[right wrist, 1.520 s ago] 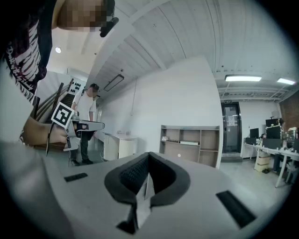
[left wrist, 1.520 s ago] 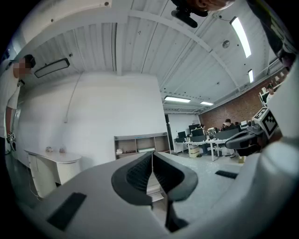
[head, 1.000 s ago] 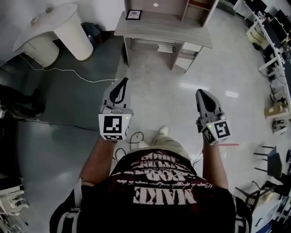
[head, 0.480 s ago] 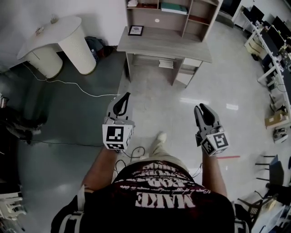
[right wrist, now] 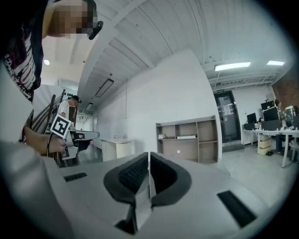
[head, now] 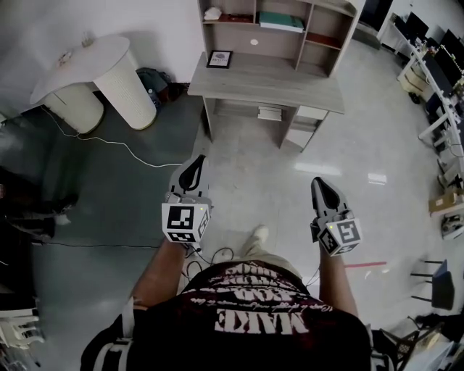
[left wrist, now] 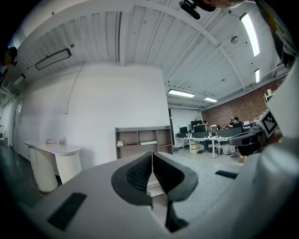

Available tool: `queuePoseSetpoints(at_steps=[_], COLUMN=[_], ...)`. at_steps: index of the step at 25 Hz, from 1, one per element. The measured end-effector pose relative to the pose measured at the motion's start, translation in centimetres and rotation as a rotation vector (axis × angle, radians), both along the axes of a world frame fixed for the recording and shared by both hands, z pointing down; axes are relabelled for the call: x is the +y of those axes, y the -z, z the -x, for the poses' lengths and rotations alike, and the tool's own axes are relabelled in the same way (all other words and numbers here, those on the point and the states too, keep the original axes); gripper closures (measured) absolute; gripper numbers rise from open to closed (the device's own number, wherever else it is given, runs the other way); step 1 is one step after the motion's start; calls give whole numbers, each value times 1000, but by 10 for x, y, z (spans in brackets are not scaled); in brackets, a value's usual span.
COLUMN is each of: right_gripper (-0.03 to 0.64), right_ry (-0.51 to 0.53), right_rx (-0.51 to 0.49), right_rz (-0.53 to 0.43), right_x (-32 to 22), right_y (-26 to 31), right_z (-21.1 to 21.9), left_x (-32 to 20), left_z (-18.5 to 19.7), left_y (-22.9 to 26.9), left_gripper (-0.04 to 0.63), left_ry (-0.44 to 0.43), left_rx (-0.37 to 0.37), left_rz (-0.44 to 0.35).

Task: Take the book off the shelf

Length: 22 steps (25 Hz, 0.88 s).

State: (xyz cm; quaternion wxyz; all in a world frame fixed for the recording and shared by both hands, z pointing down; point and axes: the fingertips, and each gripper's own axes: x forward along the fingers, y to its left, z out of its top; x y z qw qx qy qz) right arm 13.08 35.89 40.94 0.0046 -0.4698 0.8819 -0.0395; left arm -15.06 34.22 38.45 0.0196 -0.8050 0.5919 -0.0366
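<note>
Book point(head: 281, 20) and grippers are seen well apart. The left gripper point(head: 197, 163) is held out level in front of the person, and its two jaws are pressed together with nothing between them. The right gripper point(head: 321, 187) is held the same way beside it. Its jaws have just been closing and are pressed together too, with nothing caught in them. A cube with black and white squares is seen on the back of each gripper. Below the grippers, a shoe point(head: 257, 235) is seen on the shiny floor point(head: 290, 159). A thin white cable point(head: 138, 152) is laid across the darker part of the floor at the left. Farther ahead, a grey wooden desk point(head: 268, 76) is stood against the white wall. A small picture frame point(head: 219, 59) is placed on the desk near its left end. A shelf point(head: 322, 32) is set on top of the desk at the back. The book is green and is laid flat in the middle box of the shelf. A small white thing point(head: 212, 13) is seen in the box to its left. A round white desk point(head: 80, 54) is seen off to the left.
</note>
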Motion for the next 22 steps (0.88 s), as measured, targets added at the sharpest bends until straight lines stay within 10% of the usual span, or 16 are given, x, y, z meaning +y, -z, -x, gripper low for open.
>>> queuePoseSetpoints(at_steps=[6, 22], right_gripper=[483, 416], right_ry=[-14, 7], right_rx=[22, 48], right_rz=[21, 28], right_x=[-49, -165], right_y=[-10, -12], right_z=[-14, -65], left_x=[-54, -167], left_z=[-15, -61], left_y=[-6, -1], left_gripper=[583, 583], left_ry=[-15, 6], left_rx=[-21, -22], left_rz=[30, 31])
